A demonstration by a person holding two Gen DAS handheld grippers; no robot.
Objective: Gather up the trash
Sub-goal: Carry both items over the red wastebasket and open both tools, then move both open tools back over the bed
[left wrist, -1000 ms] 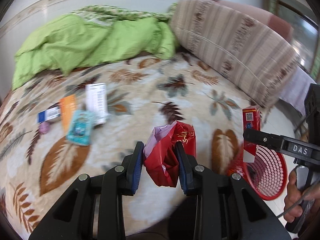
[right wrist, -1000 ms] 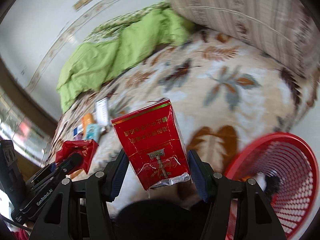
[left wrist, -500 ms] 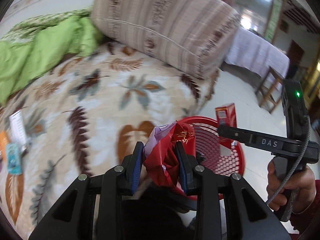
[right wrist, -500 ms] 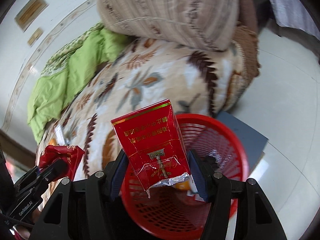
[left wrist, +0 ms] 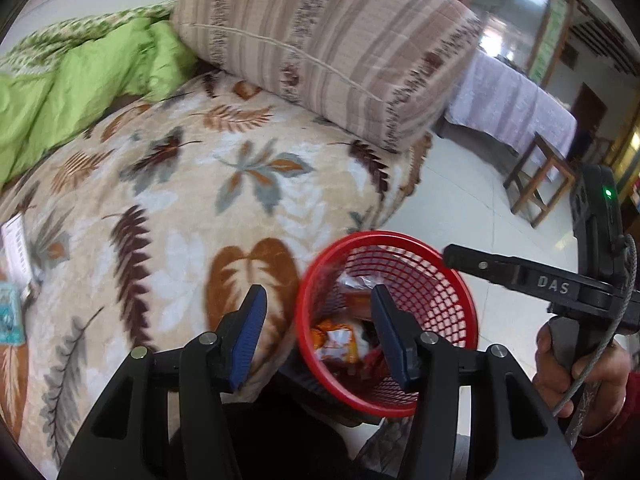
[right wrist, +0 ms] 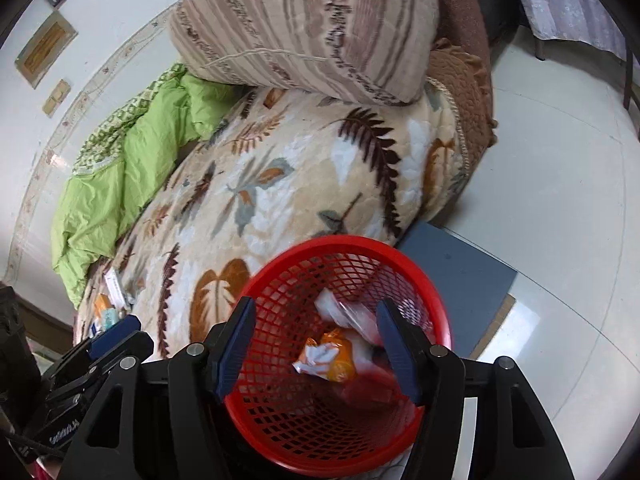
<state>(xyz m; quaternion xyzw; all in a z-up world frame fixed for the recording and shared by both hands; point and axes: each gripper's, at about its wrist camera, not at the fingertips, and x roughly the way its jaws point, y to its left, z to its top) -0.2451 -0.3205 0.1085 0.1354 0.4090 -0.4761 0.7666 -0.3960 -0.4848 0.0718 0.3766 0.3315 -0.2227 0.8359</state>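
A red mesh basket (left wrist: 440,292) stands on the floor by the bed's edge. Inside lie an orange-and-white wrapper (right wrist: 326,356), clear plastic (right wrist: 344,312) and a blurred red carton (right wrist: 372,386). My left gripper (left wrist: 318,292) hangs over the basket's near rim; its jaws are opening and nothing is between them. My right gripper (right wrist: 316,302) stands open right above the basket (right wrist: 280,280), also with nothing between its pads. It shows in the left wrist view as a black finger (left wrist: 500,270) held by a hand (left wrist: 576,364). More packets (right wrist: 106,310) and a white paper (left wrist: 14,244) lie on the bed.
The bed carries a leaf-patterned blanket (left wrist: 180,208), a striped bolster (left wrist: 328,40) and a green quilt (left wrist: 80,76). A grey mat (right wrist: 460,276) lies under the basket on the pale tiled floor (right wrist: 560,200). A wooden stool (left wrist: 540,184) and a cloth-covered table (left wrist: 508,100) stand further off.
Both grippers swung from the bed over to the basket. The left let go of the crumpled red wrapper and the right let go of the red carton; both jaws now stand empty.
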